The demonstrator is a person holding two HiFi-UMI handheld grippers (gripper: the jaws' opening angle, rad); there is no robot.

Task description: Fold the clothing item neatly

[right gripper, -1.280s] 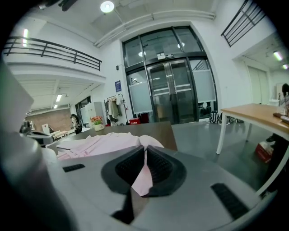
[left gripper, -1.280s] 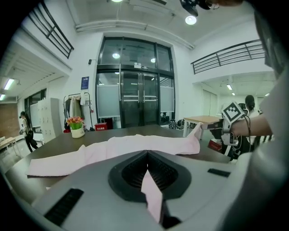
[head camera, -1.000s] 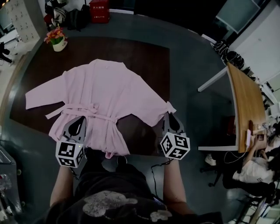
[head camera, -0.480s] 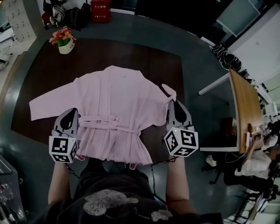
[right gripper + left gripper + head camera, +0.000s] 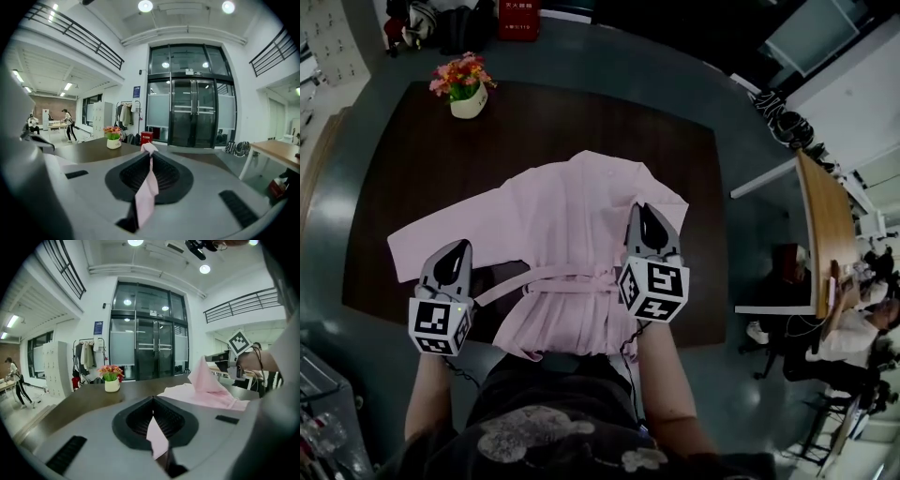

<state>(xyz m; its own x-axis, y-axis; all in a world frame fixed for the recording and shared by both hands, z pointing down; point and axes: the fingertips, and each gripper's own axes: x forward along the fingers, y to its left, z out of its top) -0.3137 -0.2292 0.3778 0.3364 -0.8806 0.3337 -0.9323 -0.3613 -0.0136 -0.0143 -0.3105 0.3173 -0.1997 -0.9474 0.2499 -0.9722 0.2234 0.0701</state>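
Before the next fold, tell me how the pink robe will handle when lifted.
Probably floppy: the robe peaks and sags from the right hand-held gripper. Likely light: thin pinches hold it. Its belt may trail loose.

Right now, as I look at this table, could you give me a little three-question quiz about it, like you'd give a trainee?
1. True or false: the left tongs and the right tongs are each clamped shut on a bit of the pink robe.
2. What stands near the far left corner of the table? A: a pot of flowers. B: a laptop. C: a stack of books.
3. Which tongs are over the robe's body rather than out by a spread sleeve?

Key: 1 true; 2 A; 3 the right tongs.
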